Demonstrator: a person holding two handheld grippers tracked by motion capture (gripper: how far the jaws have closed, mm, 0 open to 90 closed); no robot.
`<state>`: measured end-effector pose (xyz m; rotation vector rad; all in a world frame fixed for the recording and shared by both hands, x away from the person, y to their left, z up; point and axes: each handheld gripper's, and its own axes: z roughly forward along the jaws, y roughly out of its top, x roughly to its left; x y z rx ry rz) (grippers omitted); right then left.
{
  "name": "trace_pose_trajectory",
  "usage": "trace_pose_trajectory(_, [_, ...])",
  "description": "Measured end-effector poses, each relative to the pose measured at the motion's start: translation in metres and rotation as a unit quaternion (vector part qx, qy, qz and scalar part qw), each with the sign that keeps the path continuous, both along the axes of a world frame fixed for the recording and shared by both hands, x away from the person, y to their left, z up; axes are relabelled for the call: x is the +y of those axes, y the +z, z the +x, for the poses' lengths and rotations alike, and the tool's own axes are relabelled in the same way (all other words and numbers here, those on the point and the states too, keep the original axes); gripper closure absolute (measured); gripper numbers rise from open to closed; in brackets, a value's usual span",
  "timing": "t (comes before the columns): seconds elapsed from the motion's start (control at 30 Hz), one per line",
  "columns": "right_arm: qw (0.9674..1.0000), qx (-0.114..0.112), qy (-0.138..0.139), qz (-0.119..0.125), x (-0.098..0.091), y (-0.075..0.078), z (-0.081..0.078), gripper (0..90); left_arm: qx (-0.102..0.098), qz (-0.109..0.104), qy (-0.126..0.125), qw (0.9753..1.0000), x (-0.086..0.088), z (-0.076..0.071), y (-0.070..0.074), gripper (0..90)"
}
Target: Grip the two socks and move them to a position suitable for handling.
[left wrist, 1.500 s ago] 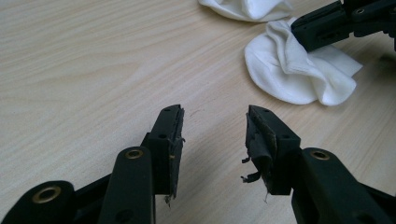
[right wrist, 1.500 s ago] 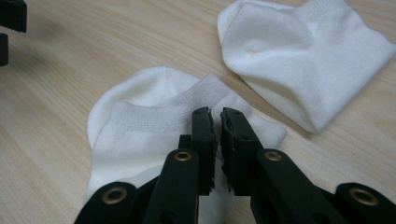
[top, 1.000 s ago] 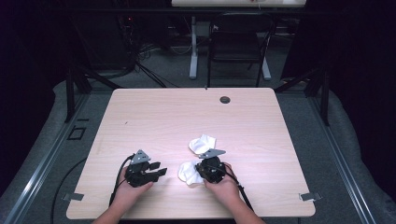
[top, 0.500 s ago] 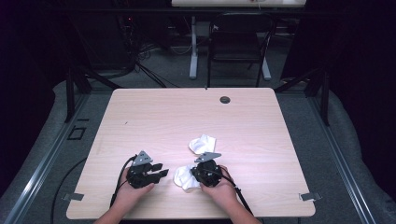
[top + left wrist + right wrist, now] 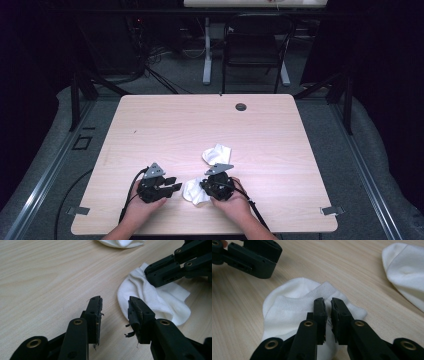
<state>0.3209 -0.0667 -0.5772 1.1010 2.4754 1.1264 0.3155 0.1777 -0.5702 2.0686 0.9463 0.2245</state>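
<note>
The right gripper (image 5: 327, 305) has its jaws nearly together over the ribbed cuff of a white sock (image 5: 294, 312); whether fabric is pinched between them cannot be told. The left gripper (image 5: 114, 307) has its jaws spread, empty, frayed pads just beside that sock's edge. The sock lies crumpled between the grippers at the table's (image 5: 165, 125) 6 o'clock edge. A second sock (image 5: 217, 154), knit and soft, lies at 12 o'clock from it, cut off in both gripper views.

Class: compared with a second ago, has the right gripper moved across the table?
Yes. The right gripper has slid left, away from the farther white sock, dragging the nearer white sock toward the left gripper.
</note>
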Motion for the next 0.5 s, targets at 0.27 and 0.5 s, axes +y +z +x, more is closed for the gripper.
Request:
trace_pose_trajectory(0.27, [0.9997,-0.011,0.000,0.021,0.001,0.011,-0.006,76.2,-0.002,-0.003,-0.005,1.0000,-0.004,-0.001,-0.001,67.7])
trace_pose_trajectory(0.5, [0.9996,-0.011,0.010,0.025,0.008,0.017,-0.013,74.1,0.005,-0.004,-0.015,0.9999,-0.010,-0.002,-0.003,71.4])
